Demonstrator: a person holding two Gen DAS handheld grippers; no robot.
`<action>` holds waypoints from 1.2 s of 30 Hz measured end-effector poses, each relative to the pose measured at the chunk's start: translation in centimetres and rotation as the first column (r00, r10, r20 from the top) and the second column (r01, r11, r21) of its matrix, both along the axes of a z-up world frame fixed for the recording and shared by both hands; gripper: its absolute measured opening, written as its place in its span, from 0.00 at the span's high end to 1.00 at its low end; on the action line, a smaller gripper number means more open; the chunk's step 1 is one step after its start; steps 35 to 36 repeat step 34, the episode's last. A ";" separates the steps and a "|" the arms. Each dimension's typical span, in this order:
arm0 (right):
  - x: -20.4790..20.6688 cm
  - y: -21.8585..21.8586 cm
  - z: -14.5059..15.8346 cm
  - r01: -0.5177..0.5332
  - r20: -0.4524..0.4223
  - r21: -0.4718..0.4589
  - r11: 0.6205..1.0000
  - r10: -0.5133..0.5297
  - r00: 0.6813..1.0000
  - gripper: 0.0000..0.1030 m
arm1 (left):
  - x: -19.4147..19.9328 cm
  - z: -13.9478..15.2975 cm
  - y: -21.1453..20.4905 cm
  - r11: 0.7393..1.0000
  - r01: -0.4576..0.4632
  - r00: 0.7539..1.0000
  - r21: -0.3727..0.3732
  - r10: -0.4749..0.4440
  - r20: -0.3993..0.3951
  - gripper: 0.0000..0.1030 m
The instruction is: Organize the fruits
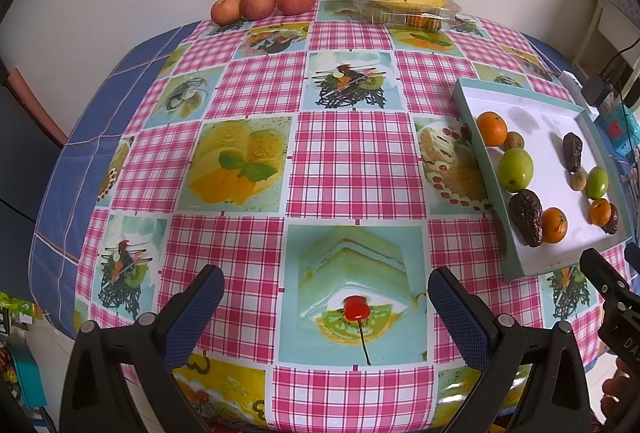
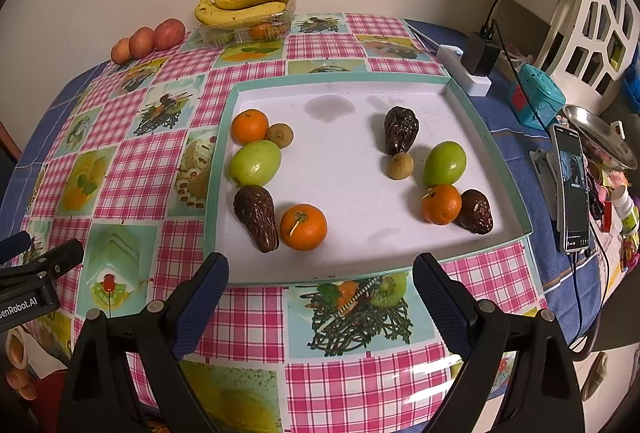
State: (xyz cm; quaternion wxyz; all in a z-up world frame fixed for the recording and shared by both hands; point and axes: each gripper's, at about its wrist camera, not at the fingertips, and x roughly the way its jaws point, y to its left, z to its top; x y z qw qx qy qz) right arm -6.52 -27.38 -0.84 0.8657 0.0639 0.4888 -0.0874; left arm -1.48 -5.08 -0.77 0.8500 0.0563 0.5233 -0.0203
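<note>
we see the right gripper [image 2: 320, 289] spread wide and empty before the tray [image 2: 218, 169], the left gripper [image 1: 326, 297] likewise over the tablecloth [image 1: 352, 161]. oranges [image 2: 303, 227], dates [image 2: 256, 217] and green fruits [image 2: 255, 162] lie inside; bananas [image 2: 244, 5] far behind.

Left gripper [image 1: 326, 293]: black plastic frame, two wide fingers w/ dark blue textured pads [image 1: 460, 317], round silver screws at the joints. Right gripper [image 2: 320, 281]: same build, black w/ blue pads [image 2: 200, 305], silver screws. In right wrist view, the left one's side carries white lettering ending "enRobot.AI".
</note>
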 end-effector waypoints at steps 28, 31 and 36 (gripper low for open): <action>-0.1 -0.1 0.0 0.005 -0.002 -0.002 1.000 -0.005 1.000 0.09 | -0.1 0.3 0.0 1.000 0.010 1.000 0.004 -0.010 0.008 0.00; -0.1 -0.2 -0.1 0.004 -0.003 -0.003 1.000 -0.004 1.000 0.09 | -0.2 0.3 0.3 1.000 0.016 1.000 0.004 -0.016 0.012 0.00; -0.1 -0.2 0.0 0.004 -0.003 -0.003 1.000 -0.004 1.000 0.09 | -0.1 0.3 0.4 1.000 0.020 1.000 0.004 -0.020 0.012 0.00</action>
